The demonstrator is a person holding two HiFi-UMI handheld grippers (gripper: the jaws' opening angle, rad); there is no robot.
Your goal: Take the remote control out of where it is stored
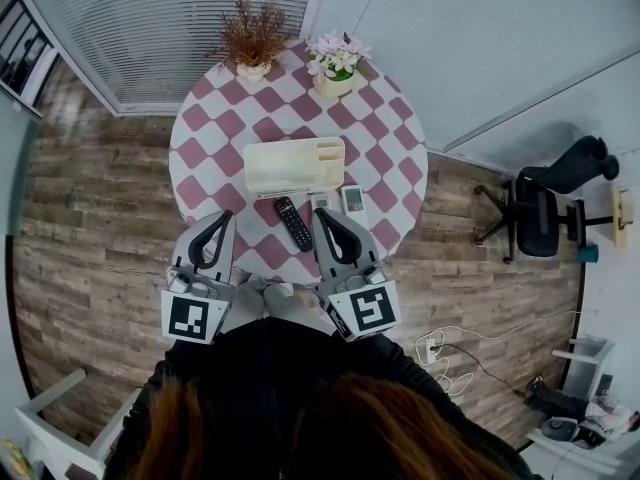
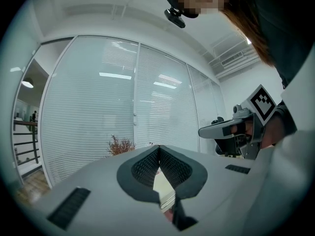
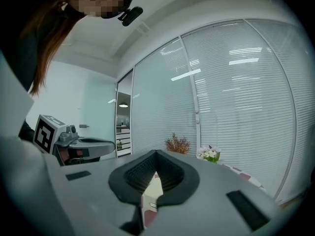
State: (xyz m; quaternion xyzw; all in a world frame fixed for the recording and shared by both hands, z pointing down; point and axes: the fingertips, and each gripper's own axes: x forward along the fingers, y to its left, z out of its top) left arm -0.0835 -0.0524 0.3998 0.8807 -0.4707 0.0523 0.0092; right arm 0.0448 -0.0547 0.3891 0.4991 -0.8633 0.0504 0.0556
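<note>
A black remote control (image 1: 293, 223) lies flat on the checkered round table (image 1: 210, 118), just in front of a cream storage box (image 1: 290, 166). To its right, a white remote (image 1: 353, 200) and a smaller white device (image 1: 320, 203) also lie on the cloth. My left gripper (image 1: 222, 216) hovers over the table's near edge, left of the black remote, shut and empty (image 2: 158, 149). On the black remote's right, close beside it, my right gripper (image 1: 322, 213) is also shut with nothing in it (image 3: 156, 154). Both point roughly level toward the box.
A dried reddish plant (image 1: 252, 38) and a pot of white flowers (image 1: 337, 60) stand at the table's far edge, in front of blinds. A black office chair (image 1: 545, 203) is to the right. Near my feet, a power strip with cable (image 1: 432, 348) lies on the wooden floor.
</note>
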